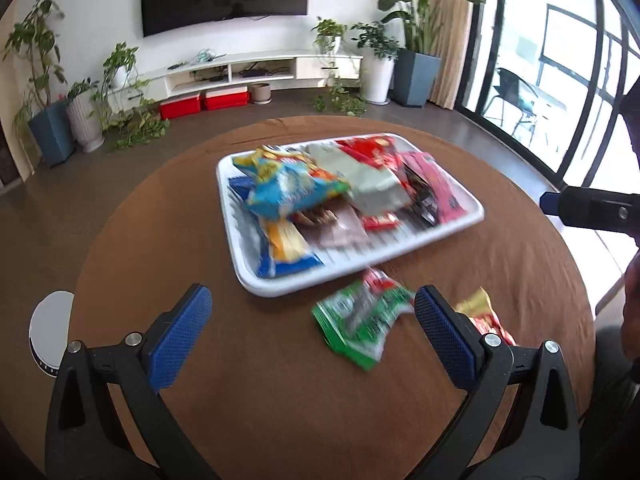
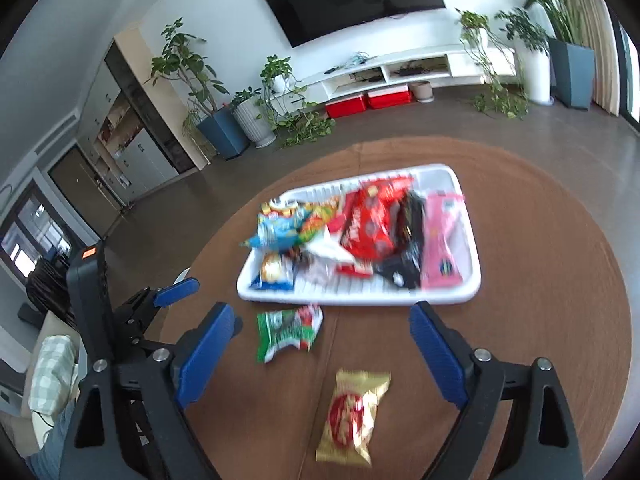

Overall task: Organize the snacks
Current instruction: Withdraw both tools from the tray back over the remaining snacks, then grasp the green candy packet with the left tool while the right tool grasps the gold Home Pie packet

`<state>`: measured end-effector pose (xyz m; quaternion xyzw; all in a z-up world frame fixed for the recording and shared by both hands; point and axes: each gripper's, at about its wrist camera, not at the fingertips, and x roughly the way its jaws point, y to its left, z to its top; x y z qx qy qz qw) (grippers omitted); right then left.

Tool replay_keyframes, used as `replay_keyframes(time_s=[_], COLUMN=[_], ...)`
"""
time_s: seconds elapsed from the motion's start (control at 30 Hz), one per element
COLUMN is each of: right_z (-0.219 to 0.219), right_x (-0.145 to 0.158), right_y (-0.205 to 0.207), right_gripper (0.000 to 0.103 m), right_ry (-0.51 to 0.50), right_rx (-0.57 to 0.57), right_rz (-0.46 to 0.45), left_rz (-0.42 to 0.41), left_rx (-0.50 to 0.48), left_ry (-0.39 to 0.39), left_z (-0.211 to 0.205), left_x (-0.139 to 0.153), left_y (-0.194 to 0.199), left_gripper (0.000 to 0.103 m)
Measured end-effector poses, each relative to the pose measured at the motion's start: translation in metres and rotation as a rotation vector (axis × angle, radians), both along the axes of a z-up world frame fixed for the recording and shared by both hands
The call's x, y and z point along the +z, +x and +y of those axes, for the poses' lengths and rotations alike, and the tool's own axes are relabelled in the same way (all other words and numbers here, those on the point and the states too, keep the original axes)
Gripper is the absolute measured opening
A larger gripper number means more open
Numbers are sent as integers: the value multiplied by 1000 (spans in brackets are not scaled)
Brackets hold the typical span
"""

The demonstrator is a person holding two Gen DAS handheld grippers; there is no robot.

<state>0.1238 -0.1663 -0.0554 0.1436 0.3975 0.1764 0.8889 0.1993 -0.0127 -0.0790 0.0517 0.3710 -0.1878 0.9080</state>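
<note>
A round brown surface (image 2: 540,240) carries a white tray (image 2: 470,288) and two loose snack packets. At the far left, the left gripper (image 1: 312,336) hangs over the near left part of the surface with its blue jaws spread wide and nothing between them. The green packet (image 1: 362,320) lies flat just beyond and slightly right of its centre line, close to the inner side of the right-hand pad, with its long axis running diagonally from the tray's near edge toward the near right. Behind it the tray sits at the middle of the surface, crowded with overlapping packets in blue, yellow, grey, red, black and pink; motion blur hides their labels. To the right, the right gripper (image 2: 320,356) also has its jaws spread wide and empty. The gold packet with a red emblem (image 2: 352,416) lies directly between and below them, its long axis pointing roughly toward the tray. Judging from this, the gold packet belongs to the right hand and the green one to the left; both are still outside the tray, near its front edge.
</note>
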Motion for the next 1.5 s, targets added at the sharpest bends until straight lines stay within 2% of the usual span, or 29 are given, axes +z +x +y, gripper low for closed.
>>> replay_keyframes(time_s=[0.13, 0.23, 0.3, 0.37, 0.47, 0.67, 0.77, 0.87, 0.93, 1.07, 1.2, 1.27, 1.33, 1.37, 1.5], right_z=[-14, -19, -20, -18, -16, -15, -13, -13, -13, -14, -15, -14, -12, -11, -4], right_x=[-25, -41, -50, -56, -64, -68, -69, -70, -72, -73, -74, -75, -76, -75, -73], right_y=[-38, -58, -71, -80, -90, -93, -93, -90, -89, -89, -87, -87, -85, -85, -82], right_gripper=[92, 92, 92, 92, 91, 86, 85, 83, 83, 83, 82, 82, 82, 82, 82], right_ry=[41, 54, 62, 54, 31, 29, 16, 13, 13, 11, 11, 9, 6, 4, -18], right_rx=[-47, -66, -78, -78, -86, -79, -69, -71, -70, -69, -70, -67, -64, -62, -46], right_rz=[46, 77, 80, 82, 86, 95, 92, 102, 106, 115, 121, 124, 127, 127, 120], left_rz=[-9, 41, 79, 82, 73, 56, 77, 100, 127, 175, 195, 201, 207, 206, 211], left_rx=[-43, -87, -107, -128, -153, -248, -298, -342, -365, -373, -361, -359, -335, -321, -298], left_ry=[13, 5, -11, -4, 43, 194, 234, 278, 299, 321, 294, 281, 265, 261, 238], left_z=[-9, -16, -20, -21, -27, -47, -57, -68, -75, -82, -82, -82, -78, -75, -68], left_x=[-15, -24, -27, -26, -26, -31, -35, -42, -48, -61, -68, -68, -68, -69, -70], left_y=[-43, -57, -55, -51, -40, -7, 11, 25, 33, 48, 58, 61, 65, 66, 69], left_gripper=[103, 103, 103, 103, 103, 102, 98, 91, 80, 65, 63, 55, 38, 35, 34])
